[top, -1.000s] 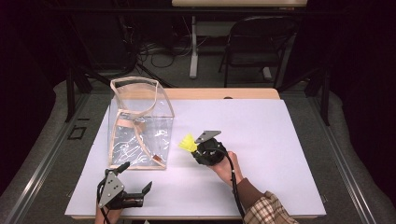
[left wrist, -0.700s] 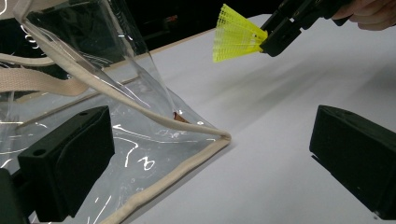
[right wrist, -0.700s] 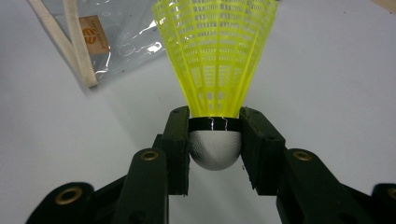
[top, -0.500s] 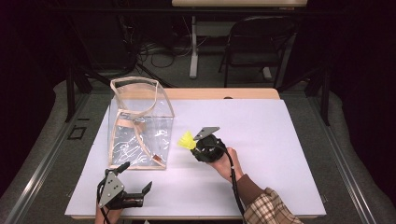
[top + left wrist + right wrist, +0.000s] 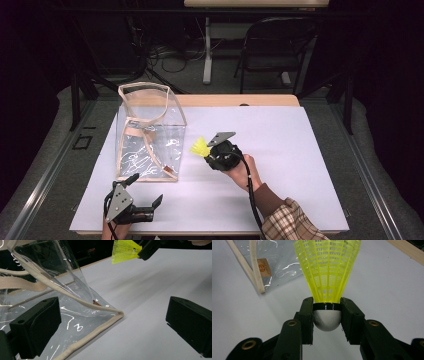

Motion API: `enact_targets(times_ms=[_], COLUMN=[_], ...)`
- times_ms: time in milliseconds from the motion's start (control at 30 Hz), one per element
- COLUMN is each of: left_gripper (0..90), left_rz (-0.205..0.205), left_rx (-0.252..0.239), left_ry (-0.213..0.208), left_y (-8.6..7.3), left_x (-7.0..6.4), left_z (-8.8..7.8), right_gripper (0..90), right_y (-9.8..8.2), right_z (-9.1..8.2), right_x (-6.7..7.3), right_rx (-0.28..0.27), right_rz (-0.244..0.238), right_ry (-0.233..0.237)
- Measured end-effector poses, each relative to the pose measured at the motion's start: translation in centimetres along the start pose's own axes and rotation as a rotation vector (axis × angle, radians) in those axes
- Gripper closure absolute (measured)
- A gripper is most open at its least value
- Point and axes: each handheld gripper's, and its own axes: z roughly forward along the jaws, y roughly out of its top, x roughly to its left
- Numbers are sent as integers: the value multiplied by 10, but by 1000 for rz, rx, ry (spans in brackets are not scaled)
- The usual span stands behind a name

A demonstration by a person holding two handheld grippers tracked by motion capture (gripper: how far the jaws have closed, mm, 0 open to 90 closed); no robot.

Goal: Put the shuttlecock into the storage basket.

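Note:
A yellow shuttlecock [image 5: 327, 272] with a silver-white cork [image 5: 327, 319] is clamped at its base by my right gripper [image 5: 327, 315]. In the high view that right gripper [image 5: 206, 151] hovers mid-table, lifted above the sheet, the shuttlecock [image 5: 199, 147] pointing left toward a clear plastic bag [image 5: 149, 135] with beige trim. The bag stands upright with its mouth open at the top. My left gripper [image 5: 146, 191] rests open near the table's front-left edge, just before the bag's front corner [image 5: 117, 314]. The left gripper view also catches the shuttlecock [image 5: 124, 250] above.
A white sheet [image 5: 300, 150] covers the wooden table [image 5: 240, 100]. Beyond the far edge stand a dark chair [image 5: 275, 45] and a table leg with cables on the floor. A person's plaid sleeve [image 5: 290, 225] enters at the bottom right.
The right gripper has carried the shuttlecock slightly left and up, closer to the bag. The left gripper stays where it was.

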Motion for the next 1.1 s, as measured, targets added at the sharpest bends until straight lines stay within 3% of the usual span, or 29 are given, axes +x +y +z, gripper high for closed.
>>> enact_targets(times_ms=[1100], left_gripper=[0], left_rz=[3], left_rx=[1], left_ry=[2], left_y=[0], left_x=[0], left_z=[0], right_gripper=[645], right_y=[20], right_z=[-7], right_x=[-12], right_rx=[-20], right_rz=[-1], right_ry=[-20])
